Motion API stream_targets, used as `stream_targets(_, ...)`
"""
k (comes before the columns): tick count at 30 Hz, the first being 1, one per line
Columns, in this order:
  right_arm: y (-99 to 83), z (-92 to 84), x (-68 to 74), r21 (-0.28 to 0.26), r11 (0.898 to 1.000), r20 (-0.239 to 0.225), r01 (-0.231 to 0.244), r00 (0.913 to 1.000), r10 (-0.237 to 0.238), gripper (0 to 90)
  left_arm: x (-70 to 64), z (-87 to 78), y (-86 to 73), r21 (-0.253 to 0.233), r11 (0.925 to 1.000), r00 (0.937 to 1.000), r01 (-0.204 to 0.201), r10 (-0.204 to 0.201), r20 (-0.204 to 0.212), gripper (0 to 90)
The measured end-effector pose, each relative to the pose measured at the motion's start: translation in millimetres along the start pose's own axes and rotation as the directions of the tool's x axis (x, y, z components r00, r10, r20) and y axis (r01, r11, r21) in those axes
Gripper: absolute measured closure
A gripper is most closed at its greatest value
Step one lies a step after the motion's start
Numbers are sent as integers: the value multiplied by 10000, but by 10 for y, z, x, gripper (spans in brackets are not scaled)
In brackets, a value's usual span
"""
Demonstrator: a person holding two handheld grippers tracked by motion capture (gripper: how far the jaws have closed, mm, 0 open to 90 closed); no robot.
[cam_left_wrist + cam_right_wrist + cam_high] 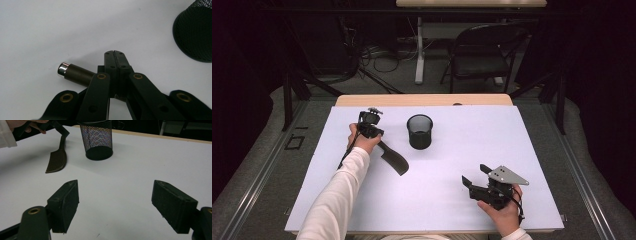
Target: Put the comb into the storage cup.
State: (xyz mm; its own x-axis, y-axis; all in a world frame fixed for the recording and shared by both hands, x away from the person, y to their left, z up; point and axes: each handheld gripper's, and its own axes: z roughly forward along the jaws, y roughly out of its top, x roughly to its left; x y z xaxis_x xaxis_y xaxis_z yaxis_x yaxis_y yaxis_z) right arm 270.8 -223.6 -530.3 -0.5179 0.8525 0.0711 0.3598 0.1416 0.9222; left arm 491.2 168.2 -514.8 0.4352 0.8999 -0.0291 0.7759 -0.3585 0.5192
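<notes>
Dark brown and flat-bladed, the spatula (393, 159) hangs from my left gripper (374, 132), whose fingers (115, 65) are pressed fully together on its handle; in the left gripper view the handle's round, metal-capped end sticks out to one side of them. The tool's long axis runs from my fingers down and away, slanting toward my side of the counter, with the blade's far edge at or just above the sheet (I cannot tell whether it touches).

What the next move turns on, as I judge it: the black mesh cup (420, 131) stands upright just beside my left fingers, on the side facing my other hand, with its open mouth up. The blade points away from the cup, so I would have to lift and swing the tool upright before it could drop in. My left hand is by far the nearer one.

My right gripper (478, 176) rests low near my edge, well apart from both things, its fingers (63, 202) spread wide with nothing between them.

The counter (472, 150) is covered by a plain white sheet. Beyond it the room is dark, with a folding chair (482, 52) and loose cables on the floor.
</notes>
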Motion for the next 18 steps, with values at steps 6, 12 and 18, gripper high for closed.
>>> stream_targets(6, -3, 4, 3, 29, 10000, 14, 17, 10000, -17, 219, -27, 73, -5, 150, 9999, 10000, -37, 38, -49, 900)
stream_targets(12, -5, 6, 2, 54, 10000, -6, 20, 10000, -20, 219, -10, 136, -20, 310, 9995, 9999, 56, -51, -160, 900)
stream_targets(18, -7, 9, -1, 51, 10000, -17, 24, 10000, -24, 219, 3, 164, -47, 411, 9992, 9998, -11, 19, -204, 900)
